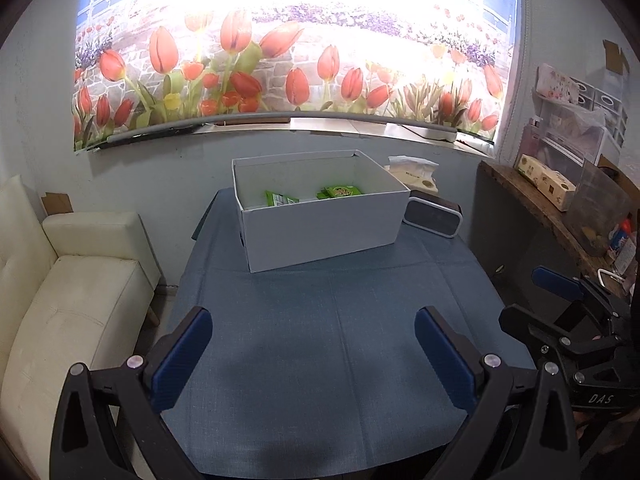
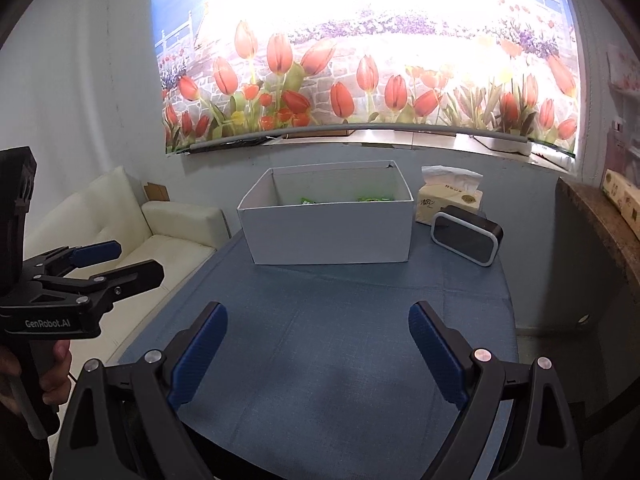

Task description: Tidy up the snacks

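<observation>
A white open box stands at the far side of the blue-clothed table. Inside it lie green snack packets, only their tops showing over the rim in the right wrist view. My left gripper hovers open over the near part of the table, nothing between its fingers. My right gripper is likewise open and holds nothing. Each gripper appears at the edge of the other's view, right and left.
A tissue pack and a dark clock-like device sit right of the box. A white sofa borders the table's left. A wooden shelf with boxes stands at right. A hand holds the left gripper.
</observation>
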The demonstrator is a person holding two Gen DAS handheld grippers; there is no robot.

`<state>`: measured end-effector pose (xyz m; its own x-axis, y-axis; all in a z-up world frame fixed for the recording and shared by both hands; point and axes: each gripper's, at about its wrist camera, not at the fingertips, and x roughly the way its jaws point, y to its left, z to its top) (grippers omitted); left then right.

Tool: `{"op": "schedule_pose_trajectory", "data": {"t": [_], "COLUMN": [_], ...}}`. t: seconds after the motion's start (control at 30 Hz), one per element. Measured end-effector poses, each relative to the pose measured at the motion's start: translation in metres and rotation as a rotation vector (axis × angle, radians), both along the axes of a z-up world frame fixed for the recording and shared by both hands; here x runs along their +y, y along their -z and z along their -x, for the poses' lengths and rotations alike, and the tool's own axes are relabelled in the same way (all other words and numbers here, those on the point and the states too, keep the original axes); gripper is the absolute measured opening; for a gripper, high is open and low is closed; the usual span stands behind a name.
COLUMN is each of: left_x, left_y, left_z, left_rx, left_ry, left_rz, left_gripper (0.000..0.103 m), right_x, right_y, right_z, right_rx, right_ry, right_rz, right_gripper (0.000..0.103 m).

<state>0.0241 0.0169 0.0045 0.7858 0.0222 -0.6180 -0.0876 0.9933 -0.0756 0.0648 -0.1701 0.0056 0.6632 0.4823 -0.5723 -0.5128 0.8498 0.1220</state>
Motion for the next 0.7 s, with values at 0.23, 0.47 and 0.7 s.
{"op": "schedule_pose_trajectory", "data": {"t": [0.23,0.47,0.7], "left_x": [0.0016,0.0006,-0.0006], "left_y": [-0.0024,-0.0020,-0.0021], "left_z": [0.0040,0.0021,0.0007], "left_rx": [-0.013,-0.011,-0.010], "left_ry": [0.005,0.014,0.021], "left_rz": [0.019,0.017,0.014], "left_gripper": [0.103,0.103,0.103], "right_x": [-0.0002,-0.0077,-0.0066], "right_y": [0.0022,0.0012,-0.0024], "right_z": [-0.0005,-0.0053,-0.0023], "right_rx": [0.023,0.054,0.033], "right_ry": [0.006,0.016,0.021], "right_rz": [-0.023,-0.076,-0.071], "right_gripper": [0.095,0.103,0.103]}}
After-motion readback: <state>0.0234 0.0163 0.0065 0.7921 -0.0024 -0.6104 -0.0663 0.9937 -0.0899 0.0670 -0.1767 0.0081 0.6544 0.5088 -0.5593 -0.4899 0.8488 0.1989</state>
